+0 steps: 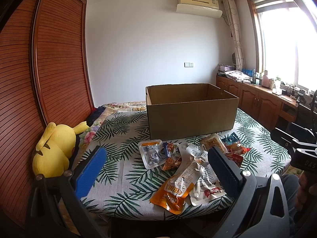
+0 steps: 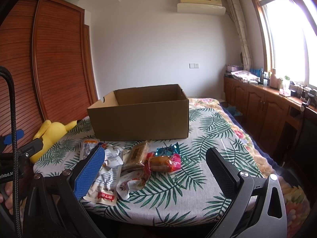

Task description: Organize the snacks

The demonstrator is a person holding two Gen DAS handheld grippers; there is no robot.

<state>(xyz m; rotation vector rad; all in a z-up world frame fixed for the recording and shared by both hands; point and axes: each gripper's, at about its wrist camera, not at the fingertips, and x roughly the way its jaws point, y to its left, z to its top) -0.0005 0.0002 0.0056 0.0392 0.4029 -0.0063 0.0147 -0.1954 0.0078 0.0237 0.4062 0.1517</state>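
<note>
Since nothing is in either grasp yet, the step in hand looks like the first pick from the heap: choose one packet, lift it, carry it over the box wall.

Bed: the leaf-print bed cover point(image 2: 208, 144) carries everything; its near edge falls away just under both tools, and its right edge drops toward the wooden cabinets point(image 2: 257, 107).

Box: the cardboard box point(image 2: 142, 121) stands upright and open-topped behind the snacks, apparently empty as far as its inside shows. Judged from this, clear the near wall before letting go.

Open room: bare cover lies to the right of the heap and in front of it, good for a low approach; the yellow plush toy point(image 1: 53, 148) and the slatted wardrobe point(image 1: 49, 59) crowd the left side.

Snack heap: the snack packets point(image 1: 190, 166) lie loose and overlapping between box and near edge, some touching.

Orange pouch: the orange pouch point(image 1: 172, 192) sits nearest the edge, partly over a white packet point(image 2: 105, 186); pinching a free edge should avoid dragging its neighbour off the bed.

Outlying piece: the pink-wrapped cake point(image 2: 164, 163) lies at the heap's right fringe, an easy single pick.

Left gripper point(image 1: 158, 170): fingers spread wide, holding nothing, above the heap.

Right gripper point(image 2: 156, 168): fingers likewise parted and empty.
</note>
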